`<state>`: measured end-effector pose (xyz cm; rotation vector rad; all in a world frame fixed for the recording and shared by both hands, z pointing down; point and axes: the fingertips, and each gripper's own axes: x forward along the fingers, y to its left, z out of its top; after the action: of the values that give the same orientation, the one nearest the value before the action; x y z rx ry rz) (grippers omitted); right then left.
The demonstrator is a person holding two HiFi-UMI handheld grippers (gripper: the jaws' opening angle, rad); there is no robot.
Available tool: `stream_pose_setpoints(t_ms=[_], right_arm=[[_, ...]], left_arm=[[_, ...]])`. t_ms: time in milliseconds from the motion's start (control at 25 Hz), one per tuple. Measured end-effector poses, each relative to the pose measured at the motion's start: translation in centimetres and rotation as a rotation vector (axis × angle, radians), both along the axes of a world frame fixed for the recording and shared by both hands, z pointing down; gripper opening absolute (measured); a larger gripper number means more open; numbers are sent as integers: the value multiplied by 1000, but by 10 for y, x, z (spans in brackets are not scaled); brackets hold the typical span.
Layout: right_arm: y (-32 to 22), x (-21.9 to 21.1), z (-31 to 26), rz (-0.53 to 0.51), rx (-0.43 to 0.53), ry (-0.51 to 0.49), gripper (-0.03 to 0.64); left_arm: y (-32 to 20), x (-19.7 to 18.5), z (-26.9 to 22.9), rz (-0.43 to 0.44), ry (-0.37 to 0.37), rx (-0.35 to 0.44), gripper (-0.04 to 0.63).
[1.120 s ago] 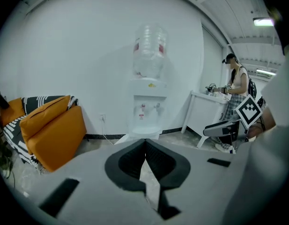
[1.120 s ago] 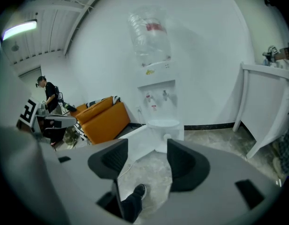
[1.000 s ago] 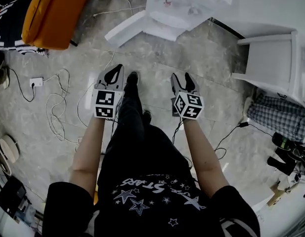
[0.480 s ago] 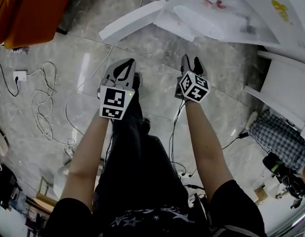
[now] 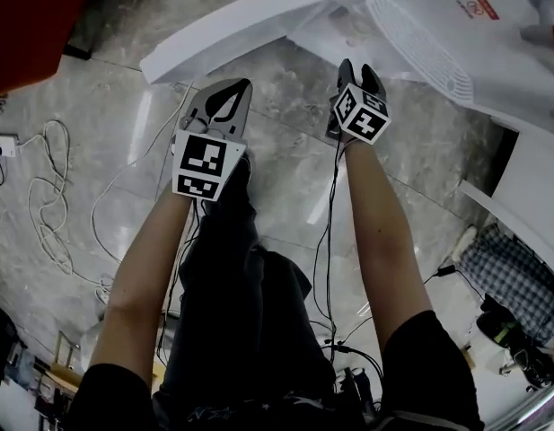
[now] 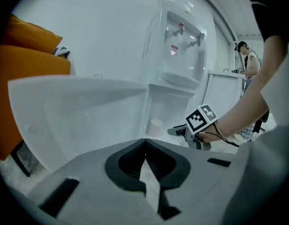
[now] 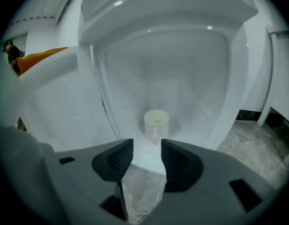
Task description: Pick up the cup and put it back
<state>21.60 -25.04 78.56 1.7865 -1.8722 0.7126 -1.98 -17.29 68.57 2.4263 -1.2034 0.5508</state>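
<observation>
A pale cup [image 7: 156,122] with its handle toward me stands inside the lower compartment of a white water dispenser [image 7: 163,46]. My right gripper [image 7: 147,146] points straight at it from a short way off. Its jaws are closing, with nothing between them and the cup beyond the tips. In the left gripper view the cup [image 6: 156,125] shows small in the same compartment, with the right gripper [image 6: 179,131] just to its right. My left gripper [image 6: 145,143] is shut and empty. In the head view the left gripper [image 5: 224,92] and the right gripper [image 5: 359,68] reach forward over the floor.
The compartment's white door [image 5: 232,34] stands swung open to the left. An orange cushion [image 6: 22,69] lies left of it. Cables [image 5: 52,178] trail over the stone floor. A white frame [image 5: 528,178] and checked cloth [image 5: 519,277] are at the right. A person [image 6: 247,60] stands far back.
The person has stepped closer to the dispenser, which now fills the top of the head view. Both grippers have moved forward with it, the right one toward the compartment.
</observation>
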Motion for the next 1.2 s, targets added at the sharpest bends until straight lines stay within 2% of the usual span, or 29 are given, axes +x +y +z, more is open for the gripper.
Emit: stream_pose_setpoints(t_ms=[240, 400, 520, 600, 640, 680, 800, 960, 1200], right_arm=[[-53, 11, 49, 63, 33, 17, 181], [-64, 17, 65, 111, 59, 35, 173], [-67, 29, 73, 194, 84, -6, 164], [-70, 35, 74, 212, 102, -11, 146], [-71, 39, 73, 212, 110, 7, 132], [-72, 43, 70, 212, 120, 31, 59], [-73, 49, 60, 178, 133, 63, 52], [-56, 54, 44, 151, 103, 70, 48], [-6, 25, -9, 30, 64, 37, 43]], left_arm=[[-24, 6, 48, 17, 19, 46, 9], [-28, 9, 65, 39, 23, 80, 9], [-30, 11, 74, 37, 34, 100, 9], [-30, 15, 78, 41, 37, 114, 9], [-31, 17, 79, 44, 37, 123, 9], [-32, 19, 79, 46, 36, 132, 9], [-30, 23, 76, 43, 44, 143, 9], [-19, 20, 58, 42, 47, 135, 9], [3, 1, 1, -11, 32, 87, 9]])
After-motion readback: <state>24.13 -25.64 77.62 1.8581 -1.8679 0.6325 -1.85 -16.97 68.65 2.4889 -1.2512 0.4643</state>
